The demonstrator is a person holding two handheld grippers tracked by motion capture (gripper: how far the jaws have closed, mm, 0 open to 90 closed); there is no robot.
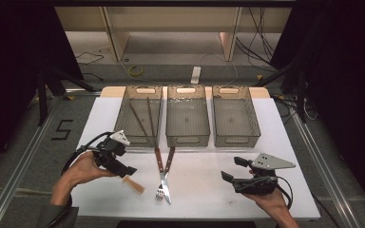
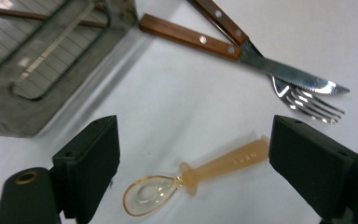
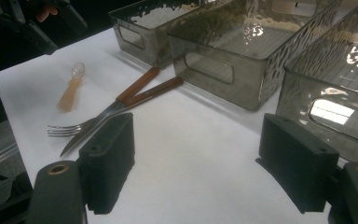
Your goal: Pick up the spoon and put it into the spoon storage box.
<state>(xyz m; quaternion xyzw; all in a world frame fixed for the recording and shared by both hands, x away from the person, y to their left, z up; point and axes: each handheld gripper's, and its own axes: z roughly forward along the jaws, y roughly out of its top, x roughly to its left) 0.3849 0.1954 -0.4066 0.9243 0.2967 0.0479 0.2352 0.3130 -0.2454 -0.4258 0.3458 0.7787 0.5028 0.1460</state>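
Your left gripper (image 1: pixel 129 173) sits at the lower left of the high view, jaws spread wide and holding nothing, tipped down toward the small amber spoon (image 1: pixel 134 185) just below and to the right of it. From above that spoon is a blurred tan smear; your left gripper view shows it clearly, lying flat on the white table (image 2: pixel 182 112) between the two jaws, clear bowl at lower centre, handle running up to the right. Raised letters on the handle look like "CUSH", though they are too soft to be sure. Your left hand (image 1: pixel 78 172) wraps the gripper body, forearm entering from the bottom edge.

Your right gripper (image 1: pixel 234 169) is at the lower right of the high view, level, pointing left, jaws wide apart and empty, with your right hand (image 1: pixel 272 202) under it, partly cut off by the bottom edge.

A knife (image 1: pixel 162 171) and a fork (image 1: pixel 165 176) with wooden handles lie crossed at lower centre; the handle ends reach up to the bins. Three smoky translucent bins stand in a row at the centre: the left bin (image 1: pixel 142 116) holds two thin dark sticks whose nature you cannot make out, the middle bin (image 1: pixel 187 116) and right bin (image 1: pixel 235 116) look bare. A "5" (image 1: pixel 62 129) is marked on the floor at the left.
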